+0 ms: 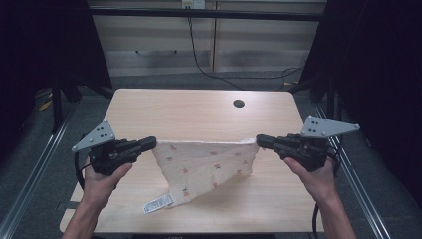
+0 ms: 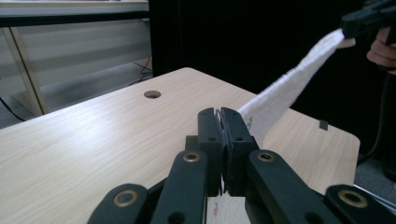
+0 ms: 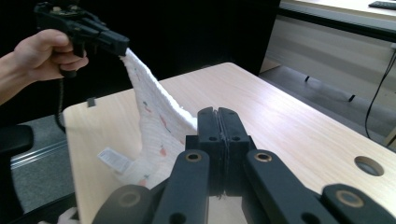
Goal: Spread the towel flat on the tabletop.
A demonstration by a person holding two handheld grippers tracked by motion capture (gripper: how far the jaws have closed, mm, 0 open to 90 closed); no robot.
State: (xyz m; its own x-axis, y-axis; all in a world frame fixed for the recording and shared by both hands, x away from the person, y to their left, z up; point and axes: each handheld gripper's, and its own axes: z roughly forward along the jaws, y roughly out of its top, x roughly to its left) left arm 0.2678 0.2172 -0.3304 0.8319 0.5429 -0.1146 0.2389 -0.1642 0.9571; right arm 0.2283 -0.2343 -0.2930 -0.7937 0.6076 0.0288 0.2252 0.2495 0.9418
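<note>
Hanging stretched between the two grippers: a white waffle-textured cloth with small orange and dark printed motifs (image 1: 206, 162), its upper edge pulled taut from one corner to the other, its body sagging below in a point, lowest tip and white care label (image 1: 158, 203) resting on the pale wood-grain counter (image 1: 199, 112). Left gripper (image 1: 152, 143) clamping one corner, jaws pressed tight on the fabric; right gripper (image 1: 260, 140) clamping the opposite corner likewise, jaws closed with just a thin edge of cloth between.

Judging the risks from here: pinching only small corners, so possibly slipping out under further outward pull, dropping that side onto the counter and crumpling the spread. Pulling unevenly, likely skewing the top edge and twisting the cloth into a rope, as already narrowing near the right gripper in the left gripper view. Lower tip dragging on the counter below the grippers, probably folding under itself or catching by the label if moved sideways before lifting clear. Round cable hole (image 1: 239, 103), beyond the grippers, posing little hazard at present.
</note>
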